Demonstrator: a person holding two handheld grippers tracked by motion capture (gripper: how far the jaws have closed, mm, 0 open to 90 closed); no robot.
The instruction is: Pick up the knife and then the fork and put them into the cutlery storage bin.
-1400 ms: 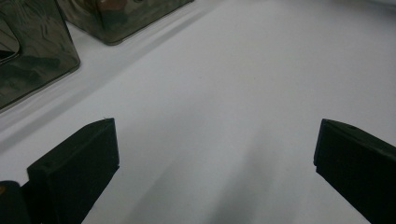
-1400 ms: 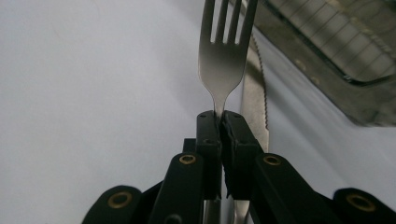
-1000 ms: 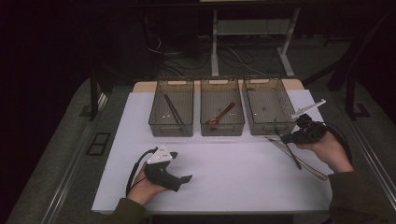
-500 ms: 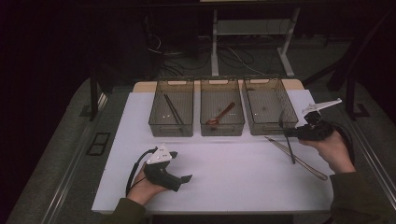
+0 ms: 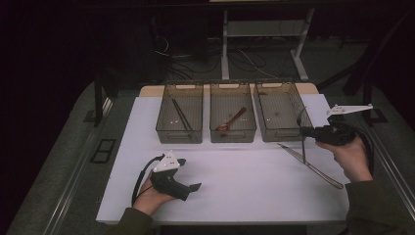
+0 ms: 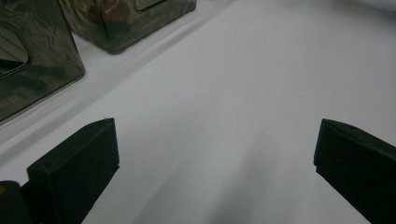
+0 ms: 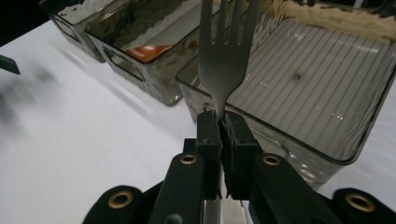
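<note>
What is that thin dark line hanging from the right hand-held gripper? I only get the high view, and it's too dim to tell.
Observer: It's a metal fork. In the right gripper view, the right hand-held gripper pinches it at the neck, just below the tines.
Operator: And the tray beside it, anything inside?
Observer: That same view shows the right tray with a bare ribbed floor and no cutlery on the part in sight.
Operator: Is the other one holding something too?
Observer: No. In the left gripper view, the left hand-held gripper has its jaws wide apart, with white table between them.
</note>
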